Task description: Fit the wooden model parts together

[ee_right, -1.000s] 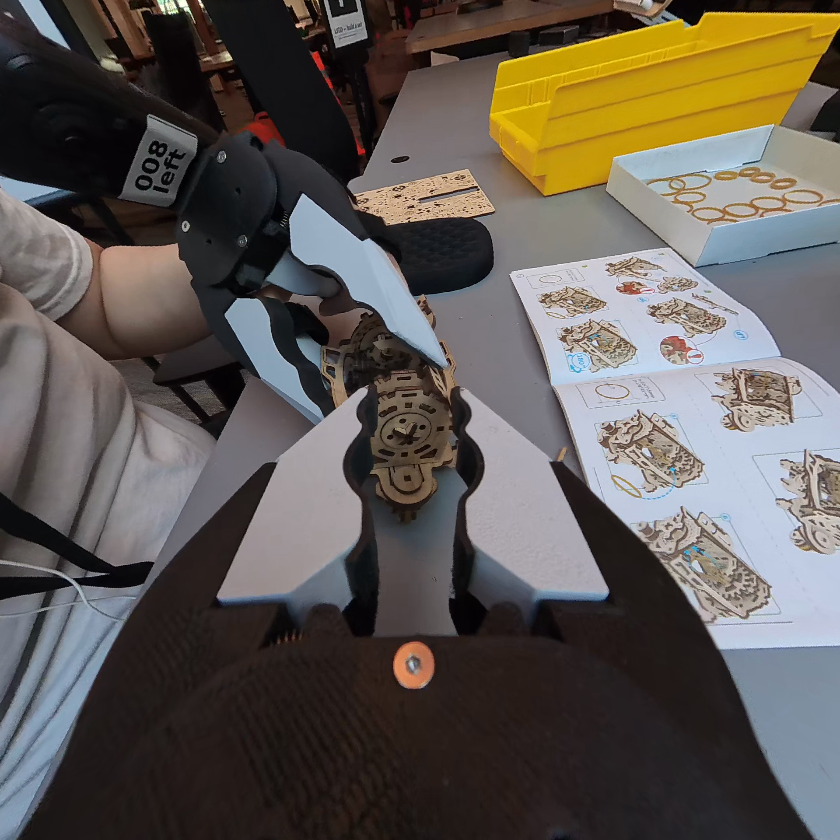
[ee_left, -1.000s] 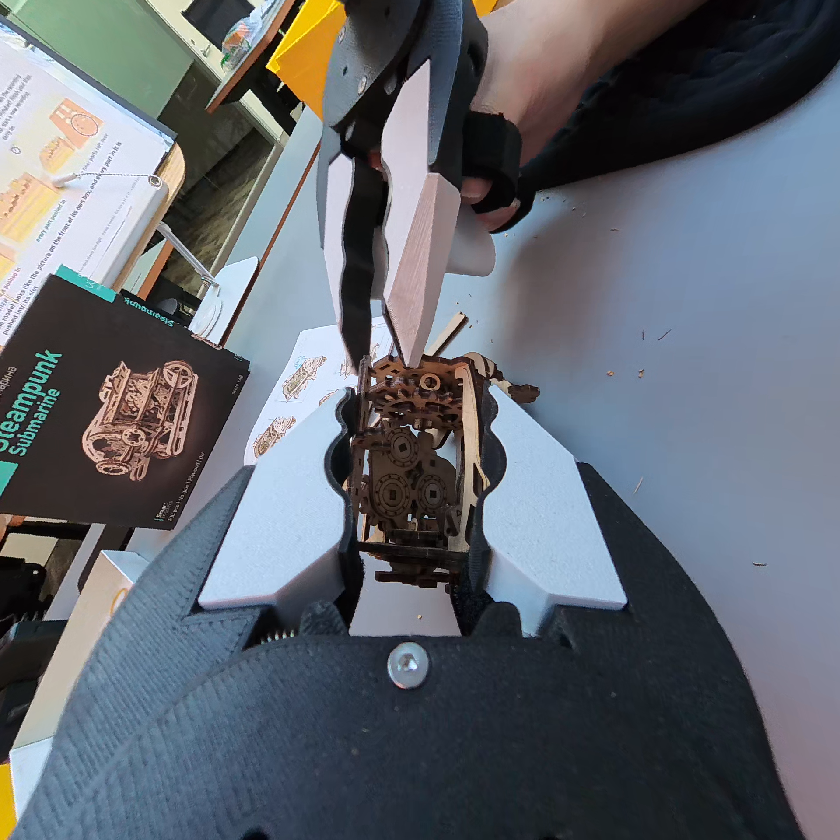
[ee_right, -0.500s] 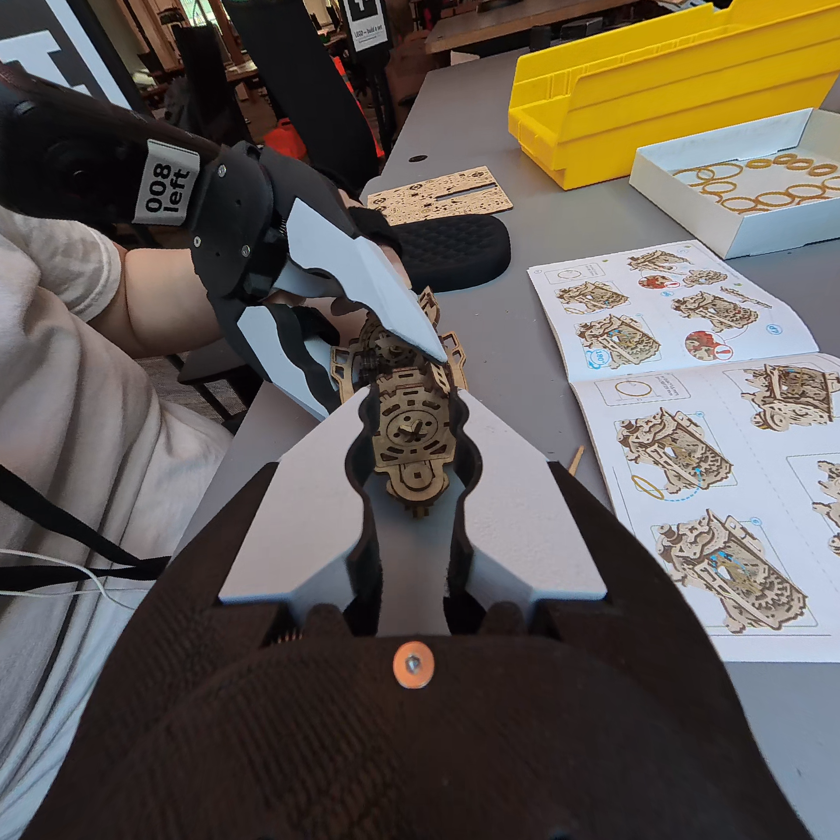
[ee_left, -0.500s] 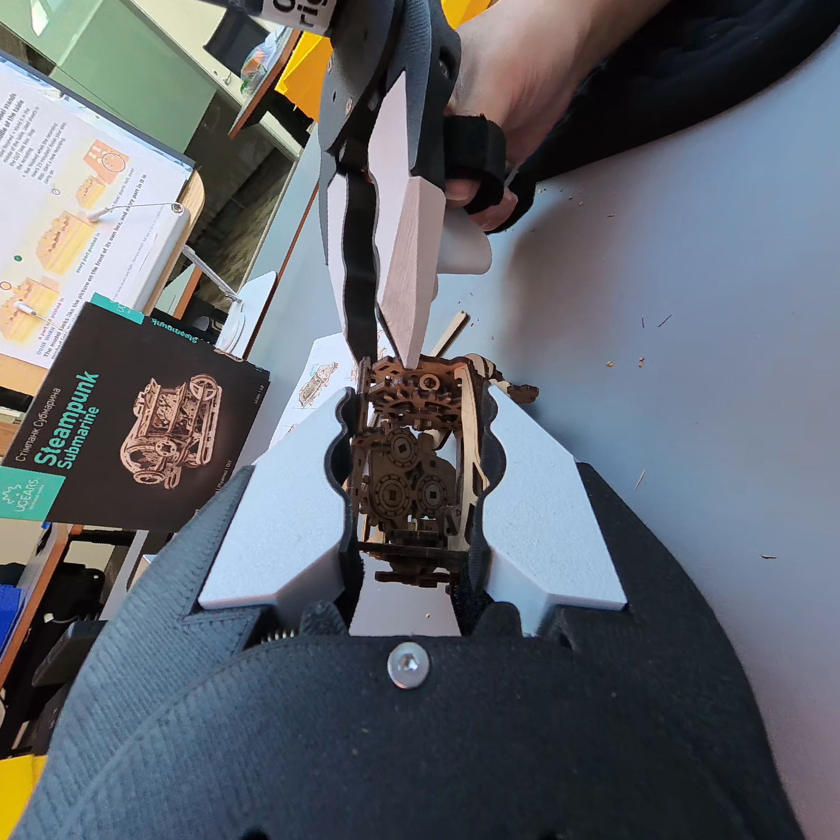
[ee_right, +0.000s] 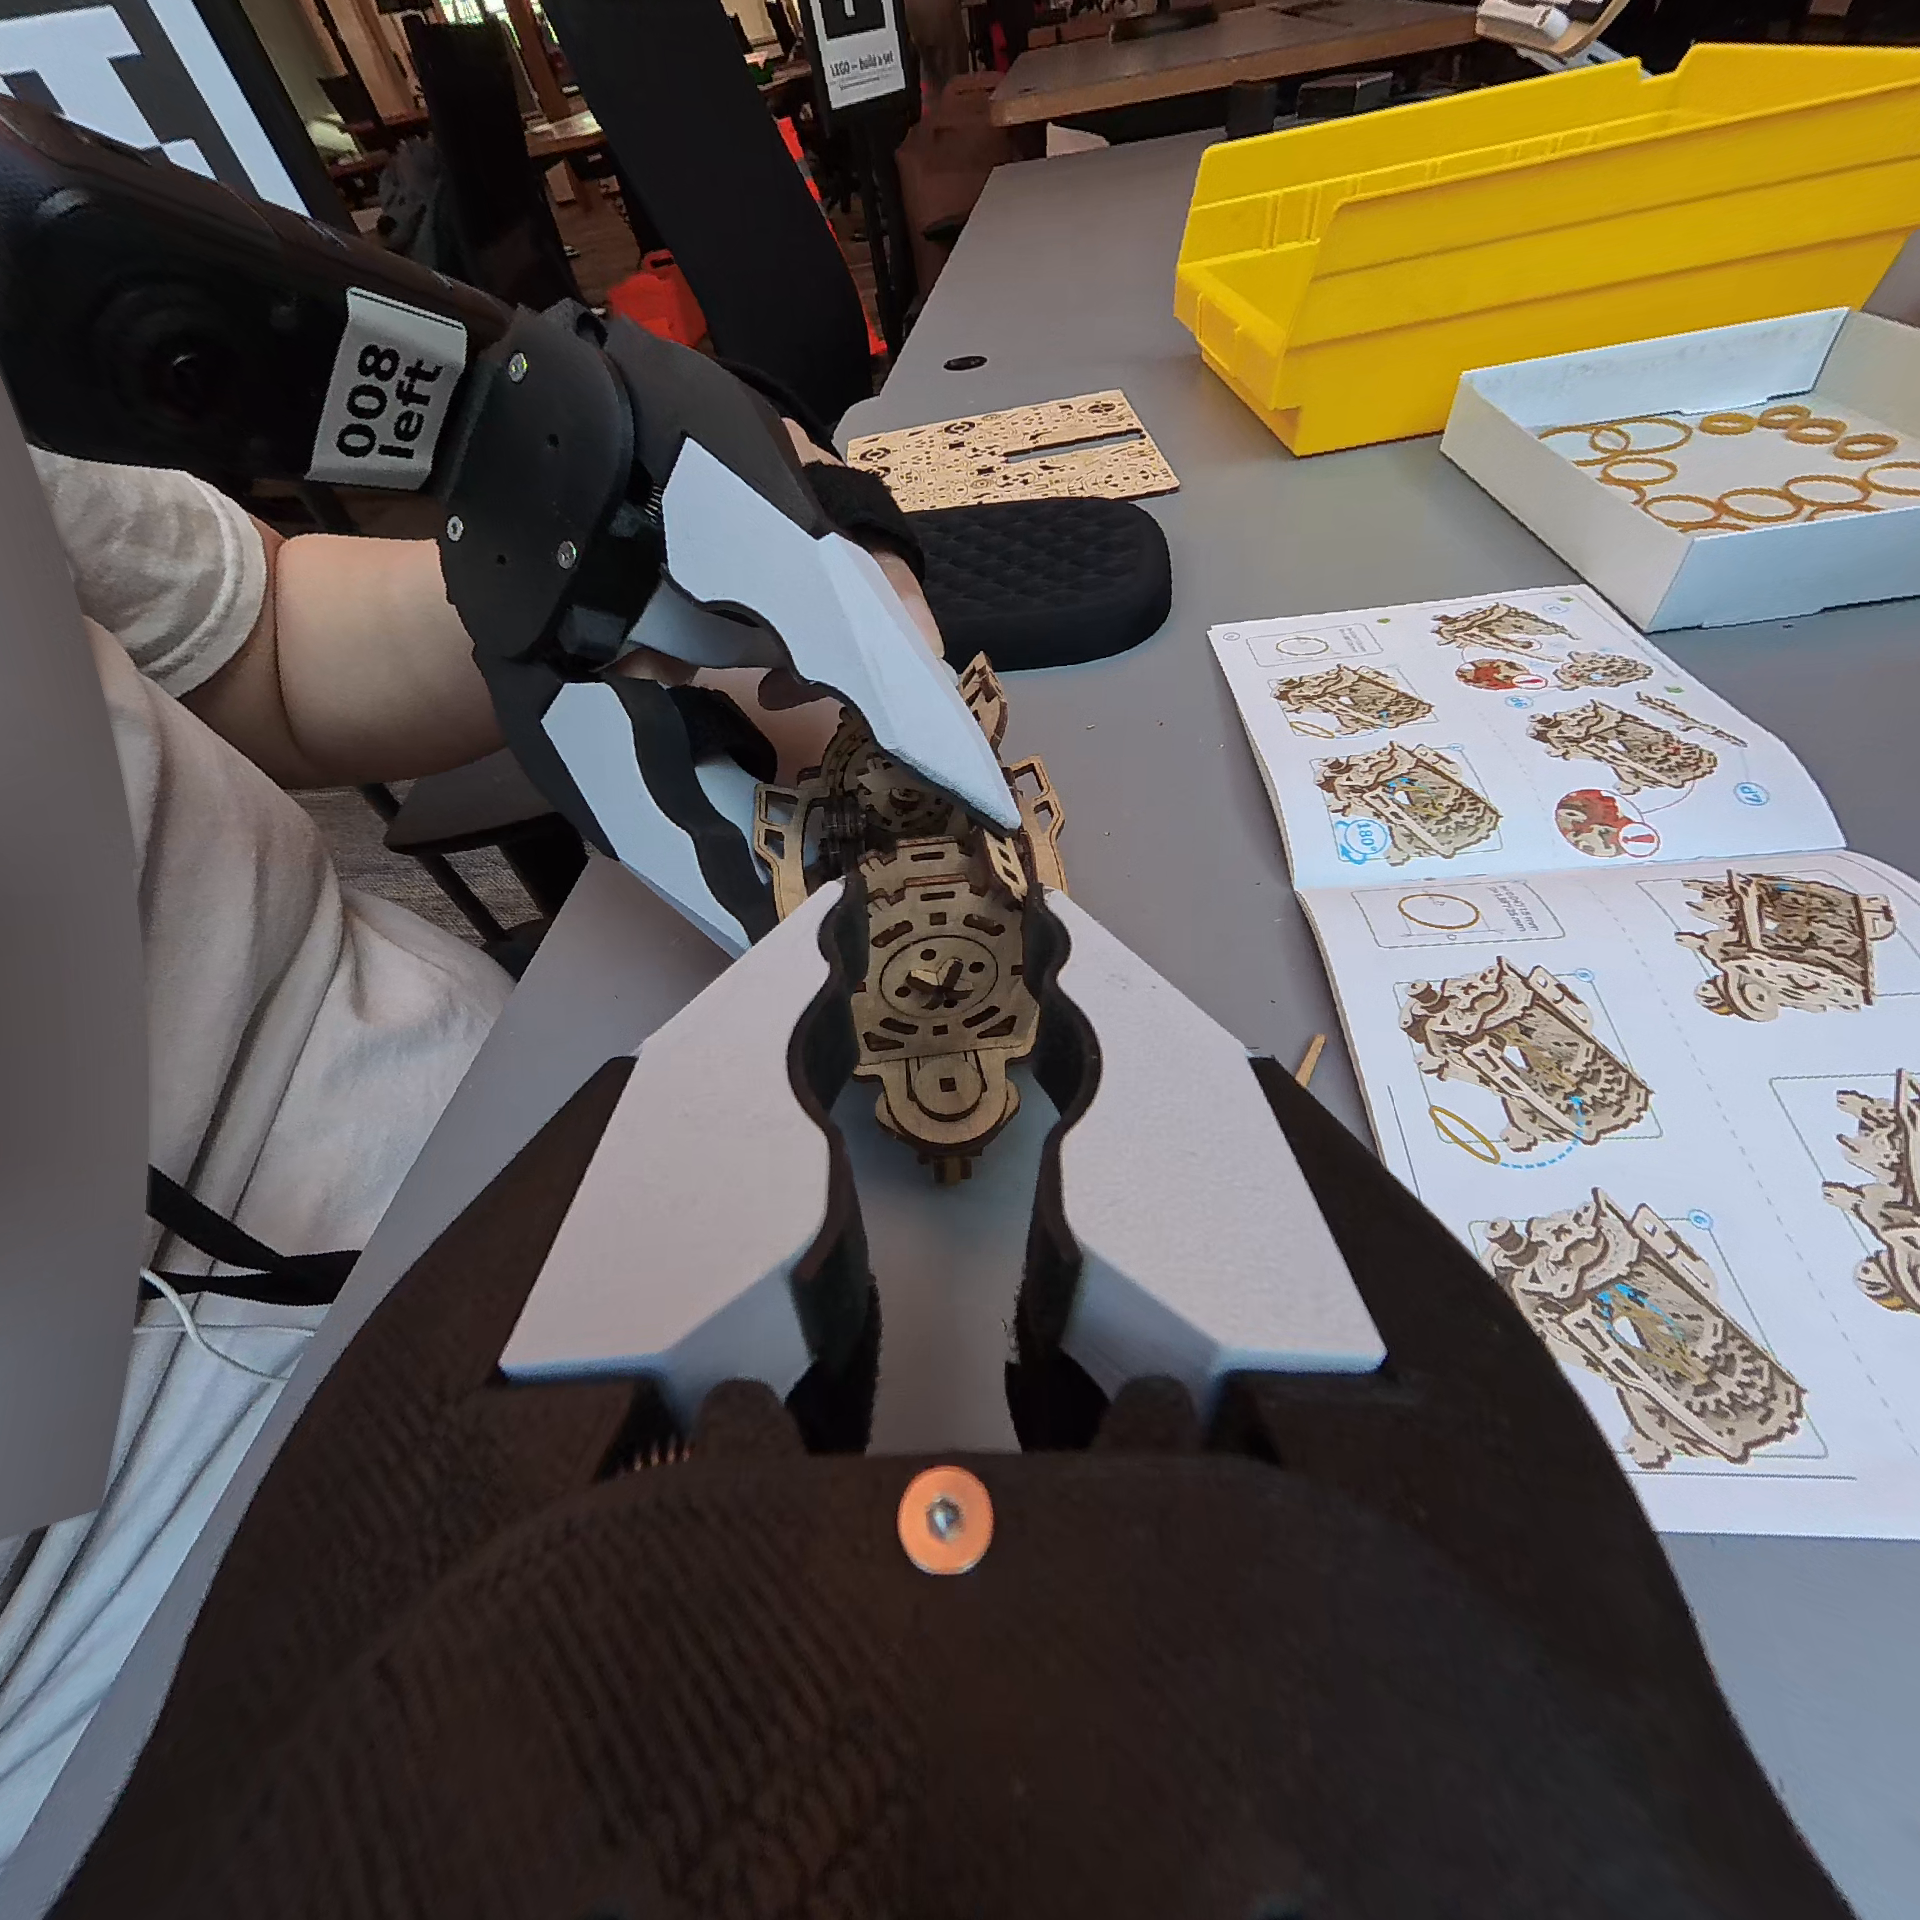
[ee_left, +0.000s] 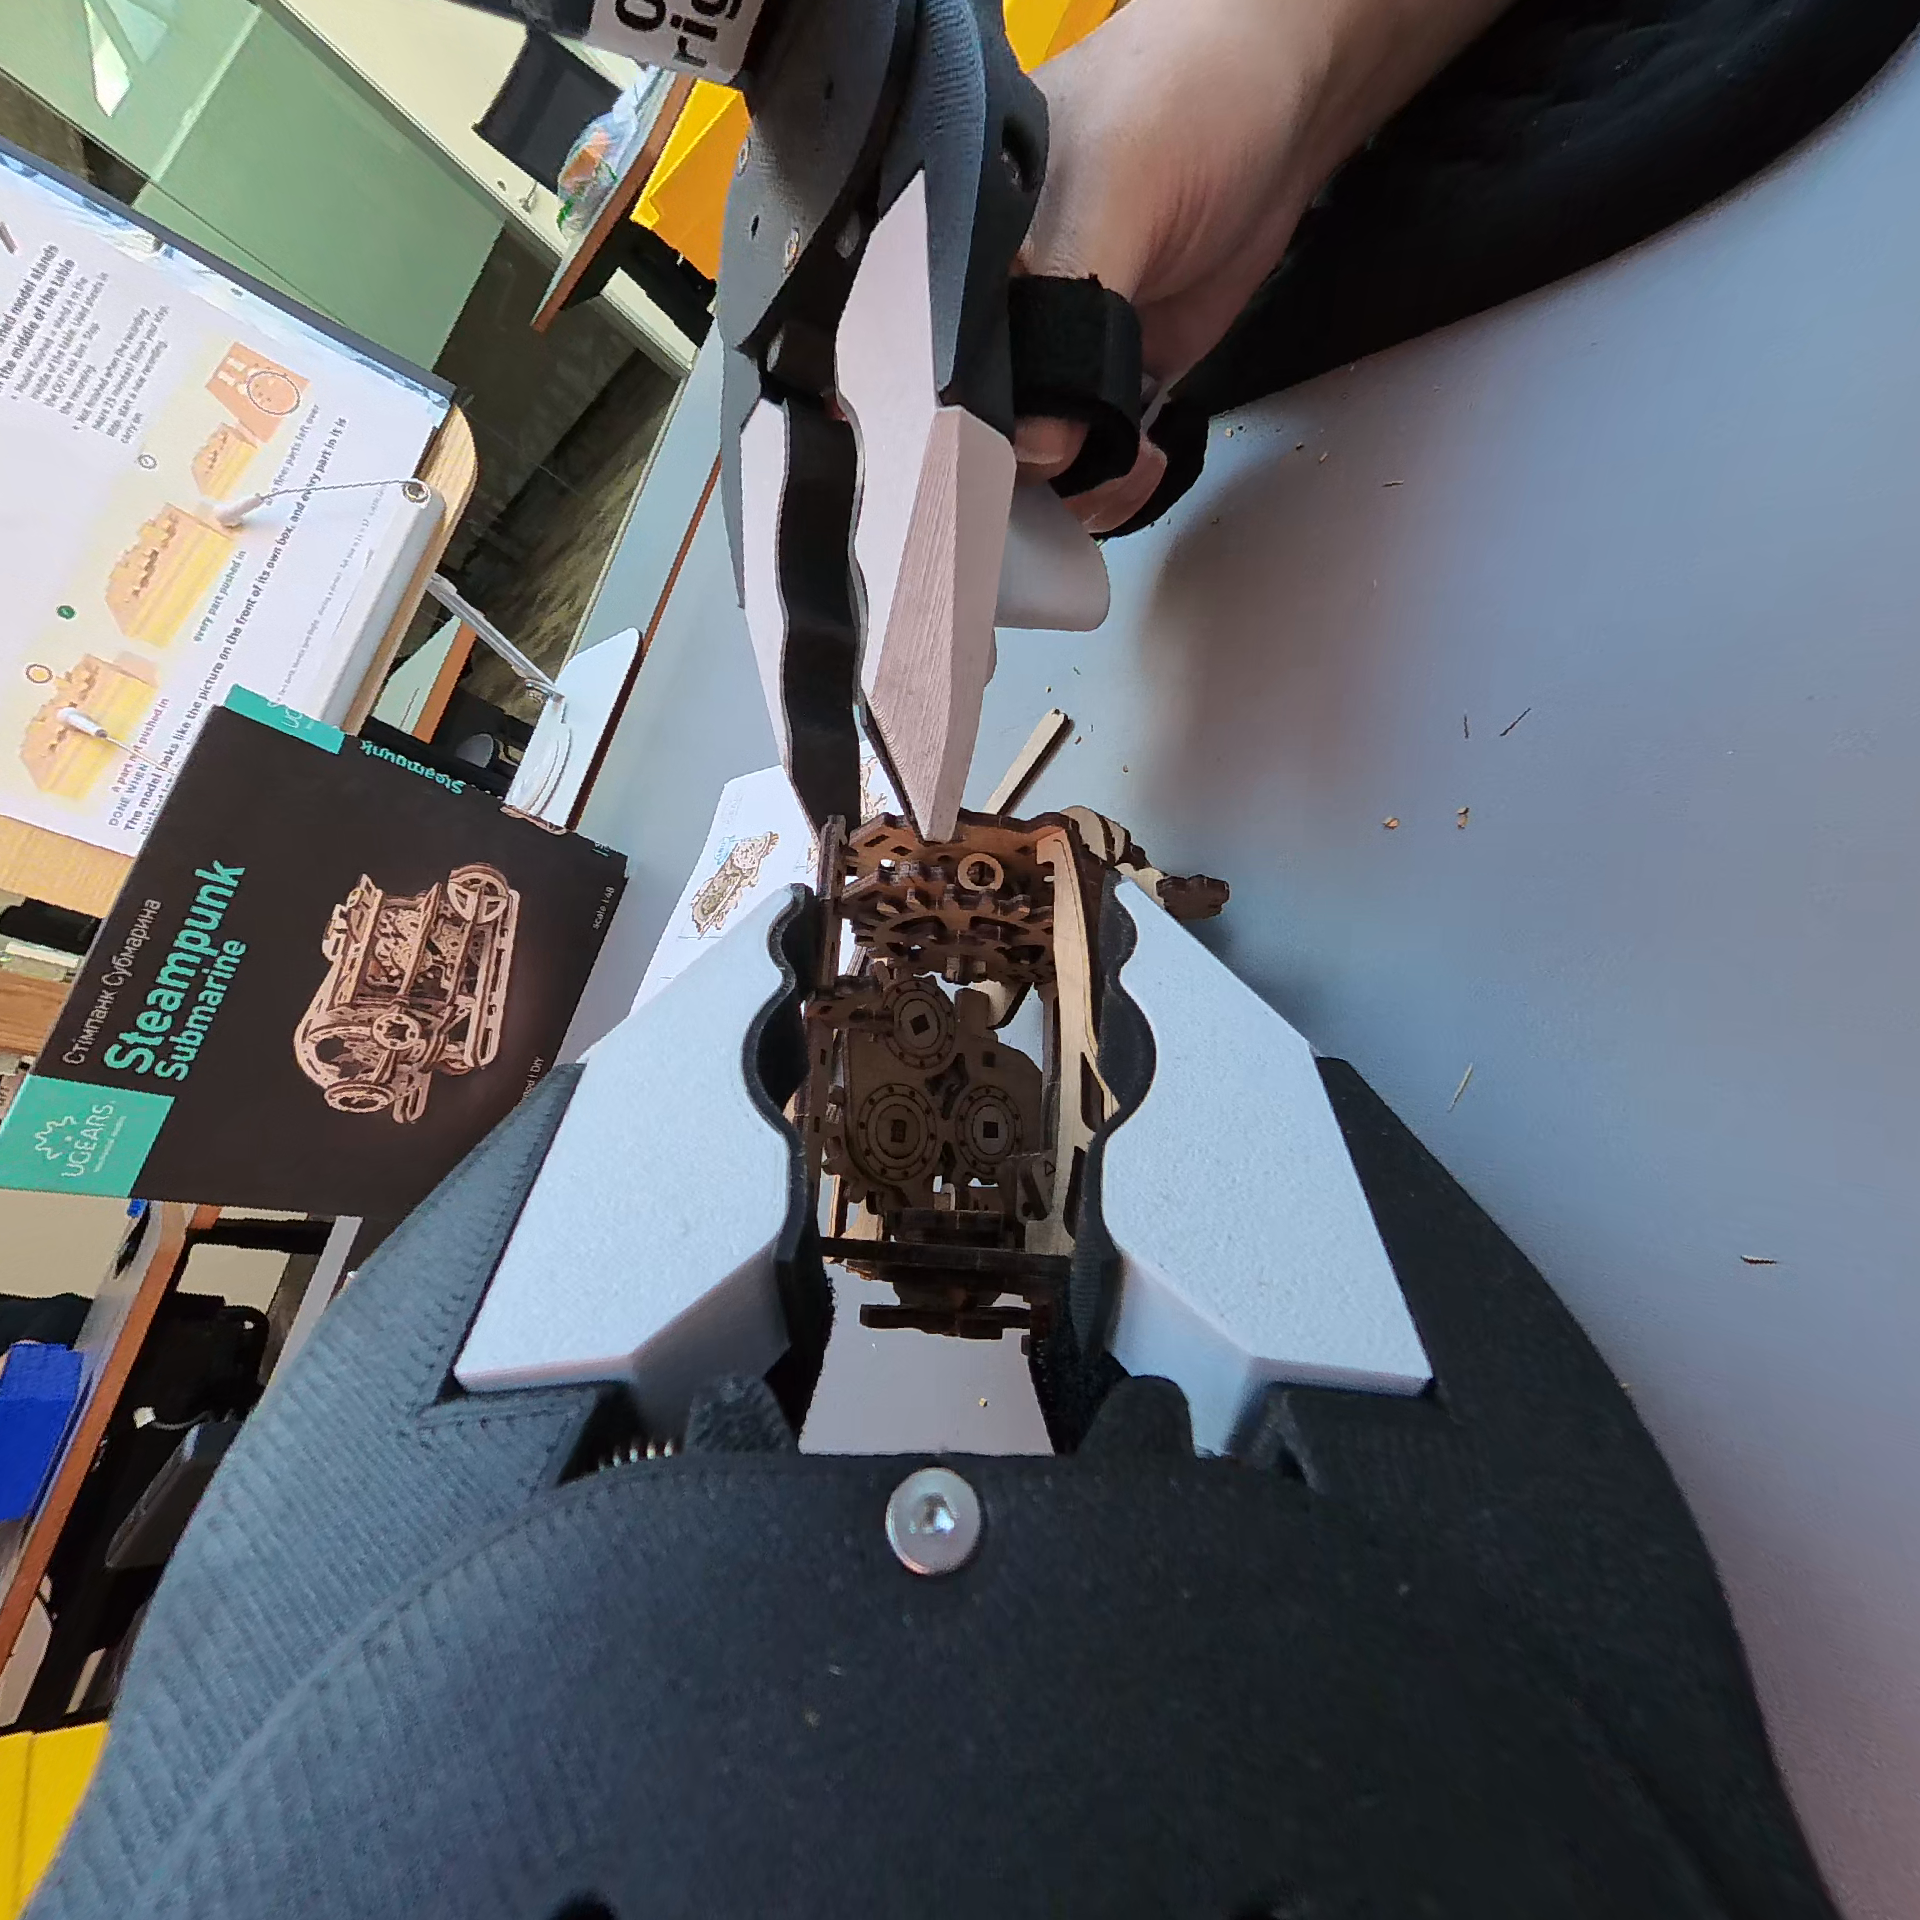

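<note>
A: Where's the wooden model [ee_left: 940,1049]?

B: Held above the grey tabletop [ee_left: 1558,831], with both grippers on it. In the left wrist view the left gripper [ee_left: 951,914] has its two fingers [ee_left: 665,1143] clamped against the model's sides, gears showing between them.

A: And the right gripper [ee_right: 940,894]?

B: In its own view it grips the model's end plate; the black pads press that plate at 9 and 3 o'clock. So both pairs of fingers are closed on the same model.

A: Do the grippers touch each other?

B: Nearly. In the right wrist view the left gripper comes in from 10 o'clock, one white fingertip lying on the model just beyond the right fingers. From the left wrist view the right gripper comes down from 12 o'clock, its tips on the model's far top edge.

A: What else is on the tabletop?

B: In the right wrist view an open instruction booklet [ee_right: 1558,935] lies at 3 o'clock. A white tray [ee_right: 1704,561] of rubber bands [ee_right: 1756,478] sits at 2 o'clock, with a yellow bin [ee_right: 1507,229] behind it. A punched-out wooden sheet [ee_right: 1013,447] and a black wrist rest [ee_right: 1039,582] lie at 12 o'clock. In the left wrist view the dark kit box [ee_left: 312,966] stands at 9 o'clock.
</note>
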### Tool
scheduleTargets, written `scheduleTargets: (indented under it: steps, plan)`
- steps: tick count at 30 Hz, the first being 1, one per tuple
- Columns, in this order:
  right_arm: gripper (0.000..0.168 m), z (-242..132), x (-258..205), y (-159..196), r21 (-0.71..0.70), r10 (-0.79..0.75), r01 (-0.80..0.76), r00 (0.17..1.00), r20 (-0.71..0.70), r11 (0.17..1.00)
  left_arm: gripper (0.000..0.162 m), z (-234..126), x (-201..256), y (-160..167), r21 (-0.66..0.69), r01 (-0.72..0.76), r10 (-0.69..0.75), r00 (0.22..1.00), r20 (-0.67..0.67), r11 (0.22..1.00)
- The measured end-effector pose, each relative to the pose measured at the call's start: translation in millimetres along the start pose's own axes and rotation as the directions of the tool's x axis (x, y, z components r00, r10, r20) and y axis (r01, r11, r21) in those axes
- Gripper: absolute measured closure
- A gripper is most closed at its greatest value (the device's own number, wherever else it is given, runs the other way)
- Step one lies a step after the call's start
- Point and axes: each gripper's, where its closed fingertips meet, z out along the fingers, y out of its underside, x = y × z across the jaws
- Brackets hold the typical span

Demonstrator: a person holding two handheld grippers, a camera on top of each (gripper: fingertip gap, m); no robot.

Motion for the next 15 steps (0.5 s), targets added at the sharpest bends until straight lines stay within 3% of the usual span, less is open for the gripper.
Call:
scheduleTargets:
  steps: [15]
  plan:
    - [0.140, -0.2, 2.8, -0.2, 0.018, 0.031, -0.031, 1.000, -0.001, 0.999, 0.107, 6.6, -1.4, 0.7, -0.032, 0.023, -0.024, 0.999, -0.030, 0.999]
